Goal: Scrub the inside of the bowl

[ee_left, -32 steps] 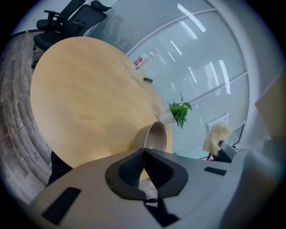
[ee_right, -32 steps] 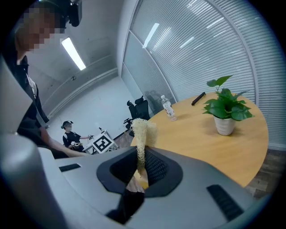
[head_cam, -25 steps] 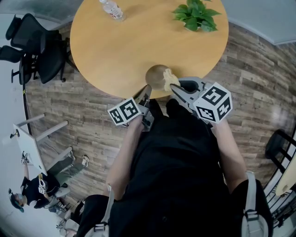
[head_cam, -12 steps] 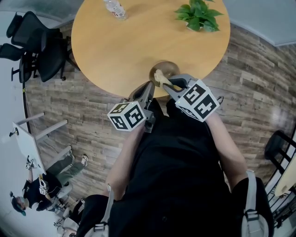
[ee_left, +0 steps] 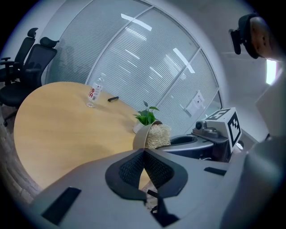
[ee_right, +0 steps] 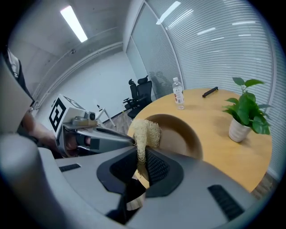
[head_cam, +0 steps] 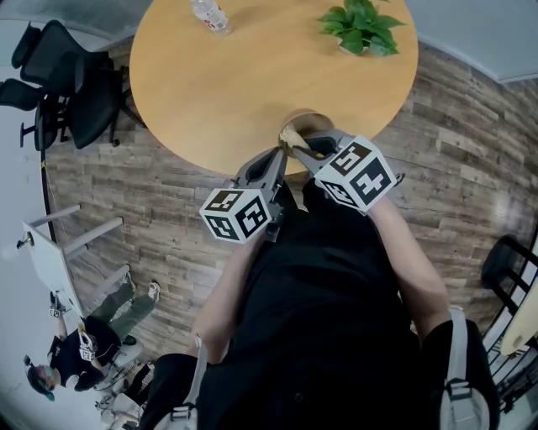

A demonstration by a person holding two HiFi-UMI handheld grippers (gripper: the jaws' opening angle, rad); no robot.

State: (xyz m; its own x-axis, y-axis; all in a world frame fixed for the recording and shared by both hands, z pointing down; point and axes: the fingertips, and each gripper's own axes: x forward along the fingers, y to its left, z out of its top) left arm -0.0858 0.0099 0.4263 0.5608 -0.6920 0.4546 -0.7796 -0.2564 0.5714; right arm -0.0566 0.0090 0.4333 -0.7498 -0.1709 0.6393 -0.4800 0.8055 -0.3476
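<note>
A tan bowl [head_cam: 307, 123] sits tipped up at the near edge of the round wooden table [head_cam: 218, 76]. My left gripper [head_cam: 277, 154] is shut on the bowl's rim; in the left gripper view the bowl [ee_left: 141, 136] stands edge-on and runs down into the left gripper [ee_left: 144, 152]. My right gripper [head_cam: 298, 144] is shut on a pale loofah sponge [head_cam: 291, 135]. In the right gripper view the sponge [ee_right: 145, 131] rises from the right gripper [ee_right: 142, 155] against the bowl's [ee_right: 183, 134] inside near its left rim.
A water bottle [head_cam: 207, 12] and a potted plant [head_cam: 360, 25] stand at the table's far side, with a black pen-like thing [ee_right: 210, 91] beyond the bottle. Black office chairs [head_cam: 67, 84] stand left of the table. A person [head_cam: 76, 353] is low on the floor.
My right gripper has swung left with the sponge, from the bowl's right side to its left side. The left gripper has stayed shut on the rim and shifted slightly right.
</note>
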